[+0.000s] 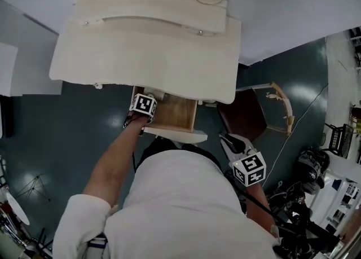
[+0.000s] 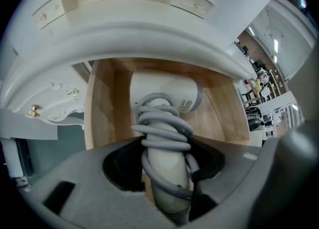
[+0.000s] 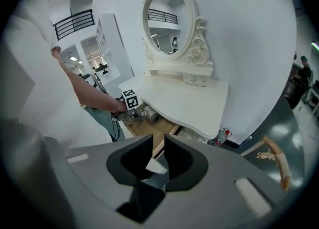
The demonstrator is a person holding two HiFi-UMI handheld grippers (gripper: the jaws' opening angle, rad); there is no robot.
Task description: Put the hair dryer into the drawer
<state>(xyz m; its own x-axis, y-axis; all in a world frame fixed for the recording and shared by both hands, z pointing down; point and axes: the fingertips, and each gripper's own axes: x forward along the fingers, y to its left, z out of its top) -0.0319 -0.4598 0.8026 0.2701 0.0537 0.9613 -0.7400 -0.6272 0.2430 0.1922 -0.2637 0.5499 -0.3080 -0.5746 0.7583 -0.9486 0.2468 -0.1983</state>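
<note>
The left claw (image 2: 164,183) clamps the hair dryer (image 2: 164,92) by its cord-wrapped handle (image 2: 167,165), so its head enters the open drawer (image 2: 102,106) first. The right claw (image 3: 158,160), narrow and empty, hangs clear beside the drawer.

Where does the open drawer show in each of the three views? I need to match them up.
Head view: the drawer is at centre, just below the dressing table top.
Left gripper view: it fills the middle, behind the hair dryer.
Right gripper view: left of centre, just above the jaws.
Shared landmark: the white dressing table top, directly over the drawer in all three.
</note>
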